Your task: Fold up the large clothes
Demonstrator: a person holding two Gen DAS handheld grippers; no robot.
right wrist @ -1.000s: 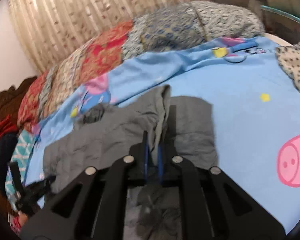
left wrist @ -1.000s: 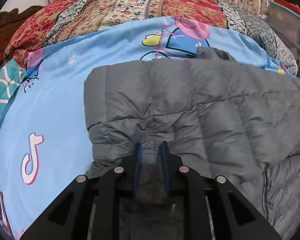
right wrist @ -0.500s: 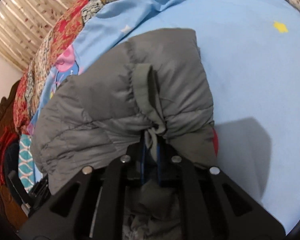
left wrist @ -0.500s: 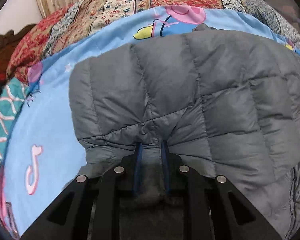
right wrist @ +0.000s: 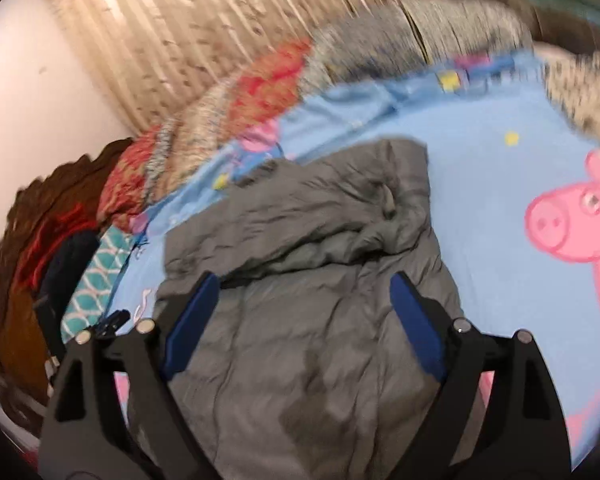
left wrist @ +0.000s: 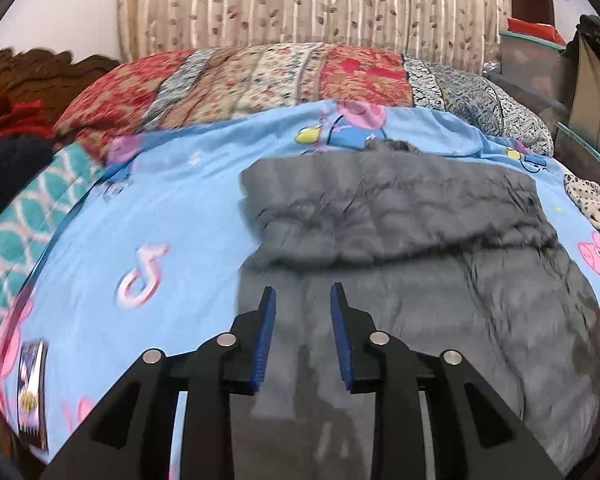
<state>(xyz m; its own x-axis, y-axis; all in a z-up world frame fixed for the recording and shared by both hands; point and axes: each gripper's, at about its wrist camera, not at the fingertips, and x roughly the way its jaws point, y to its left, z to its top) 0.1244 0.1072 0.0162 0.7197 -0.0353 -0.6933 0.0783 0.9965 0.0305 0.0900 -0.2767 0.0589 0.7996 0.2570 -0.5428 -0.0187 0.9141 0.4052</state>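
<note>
1. Bed, blue cartoon sheet: work surface; patchwork quilt piled along far edge, out of the way.
2. Grey puffer jacket lies mid-bed, nearer the near edge. Far part doubled over toward me, so fold looks laid down & left to settle.
3. My right gripper: jaws just sprang wide, nothing pinched, jacket below.
4. My left gripper: just eased apart, gap narrow, blue pads bare, hovering over jacket.

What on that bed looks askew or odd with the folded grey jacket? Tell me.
The grey jacket is folded over on the blue cartoon sheet, but the folded flap lies rumpled, its edge wavy rather than straight. A darker patch shows on the lower fabric; stain or shadow, I cannot tell. Both hand-held grippers are open, clear of it.
</note>
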